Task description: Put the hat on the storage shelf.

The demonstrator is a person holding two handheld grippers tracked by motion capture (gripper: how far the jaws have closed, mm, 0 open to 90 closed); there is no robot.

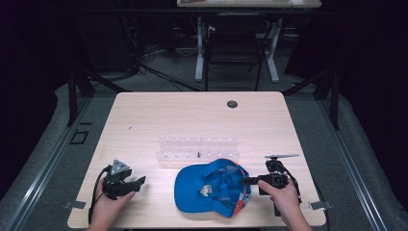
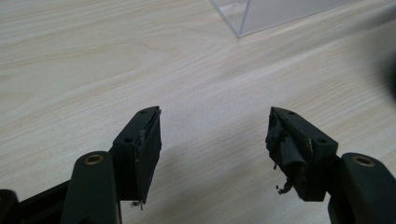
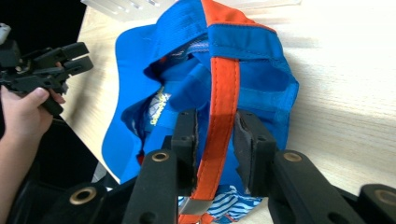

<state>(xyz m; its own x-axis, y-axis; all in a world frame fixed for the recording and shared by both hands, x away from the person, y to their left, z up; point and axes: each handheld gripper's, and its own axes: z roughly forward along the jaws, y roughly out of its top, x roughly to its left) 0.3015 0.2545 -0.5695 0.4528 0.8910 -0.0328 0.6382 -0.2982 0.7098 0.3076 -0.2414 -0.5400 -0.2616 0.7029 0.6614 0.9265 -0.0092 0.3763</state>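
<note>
At lower right of the high view, the right tongs (image 3: 215, 140) straddled the cap's (image 1: 211, 187) orange strap (image 3: 223, 107), jaws narrowed but perhaps not pinching; thin fabric could slip free. The left tongs (image 2: 212, 140) stood wide and empty over the worktop (image 2: 93, 56).

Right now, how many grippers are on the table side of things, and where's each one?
2. The left gripper sits near the table's front left corner, jaws open over bare wood. The right gripper is at the front right, its jaws around the orange strap of the blue cap.
</note>
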